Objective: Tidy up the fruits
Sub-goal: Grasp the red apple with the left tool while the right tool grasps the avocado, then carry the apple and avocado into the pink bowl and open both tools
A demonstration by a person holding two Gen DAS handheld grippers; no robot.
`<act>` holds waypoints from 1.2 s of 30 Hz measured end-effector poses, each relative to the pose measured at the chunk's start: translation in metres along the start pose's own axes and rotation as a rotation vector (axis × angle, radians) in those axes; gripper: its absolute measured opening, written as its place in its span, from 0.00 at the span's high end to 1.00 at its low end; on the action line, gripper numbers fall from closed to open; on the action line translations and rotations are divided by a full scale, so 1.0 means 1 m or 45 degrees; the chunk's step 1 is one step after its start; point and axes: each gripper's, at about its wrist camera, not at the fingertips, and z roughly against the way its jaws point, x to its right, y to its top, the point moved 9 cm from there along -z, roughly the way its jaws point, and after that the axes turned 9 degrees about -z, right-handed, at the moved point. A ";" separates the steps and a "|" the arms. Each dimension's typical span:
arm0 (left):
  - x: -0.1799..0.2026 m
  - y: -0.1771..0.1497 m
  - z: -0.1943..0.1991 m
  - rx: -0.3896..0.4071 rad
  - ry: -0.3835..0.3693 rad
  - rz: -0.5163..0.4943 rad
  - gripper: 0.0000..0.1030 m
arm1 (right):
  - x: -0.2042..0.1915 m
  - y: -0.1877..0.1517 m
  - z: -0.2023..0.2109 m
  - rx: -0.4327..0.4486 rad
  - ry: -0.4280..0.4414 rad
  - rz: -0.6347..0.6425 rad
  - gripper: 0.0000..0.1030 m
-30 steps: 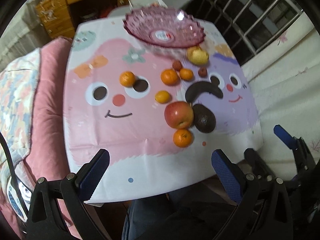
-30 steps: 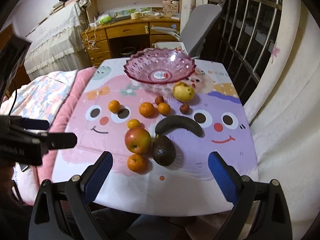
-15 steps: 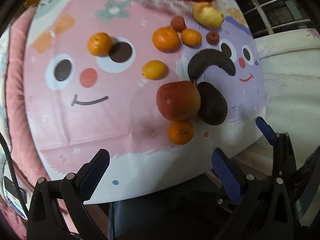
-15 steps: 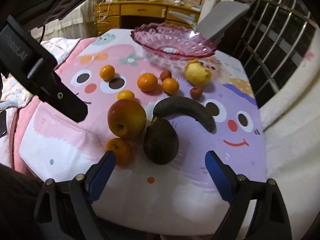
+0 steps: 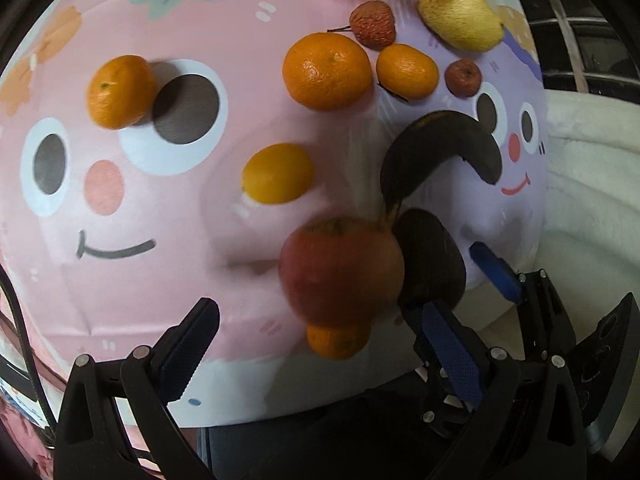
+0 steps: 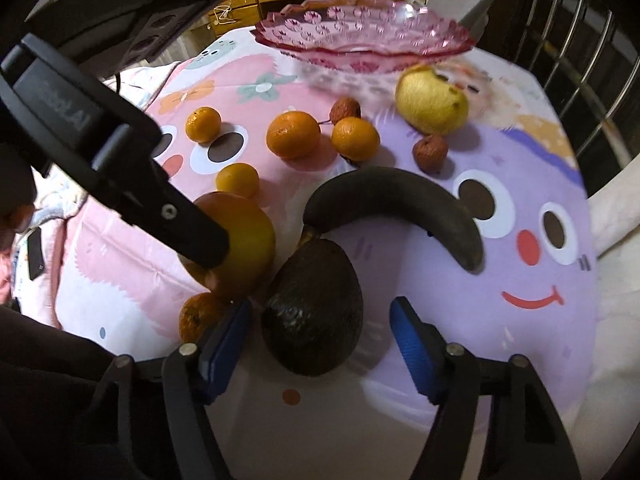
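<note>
Right gripper (image 6: 320,330) straddles the avocado (image 6: 314,306), jaws just been closing in but pads not pressing yet; left gripper (image 5: 316,344) spread wide around the apple (image 5: 340,266), nothing pinched. Risk as I see it: avocado, apple and the small orange (image 5: 338,338) sit touching, so a finger could nudge a neighbour and roll it off the near edge of the cloth (image 6: 460,272). Avocado is dark, pebbly, pear-shaped; apple smooth and round; banana (image 6: 396,204) blackened, curved. The ribbed pink glass bowl (image 6: 364,28) waits empty at the far end
</note>
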 end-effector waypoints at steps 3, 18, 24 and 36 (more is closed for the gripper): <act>0.001 0.006 -0.009 -0.023 -0.018 0.018 0.14 | 0.001 0.000 -0.007 -0.035 0.069 -0.013 0.35; -0.004 0.001 -0.014 -0.015 -0.019 0.066 0.34 | 0.002 0.004 -0.012 -0.101 0.213 -0.019 0.43; -0.014 -0.008 0.018 0.095 0.043 0.046 0.34 | 0.008 0.007 -0.001 -0.081 0.233 -0.091 0.43; -0.011 0.001 0.143 0.498 0.197 -0.025 0.34 | 0.012 0.062 0.061 0.086 0.223 -0.141 0.43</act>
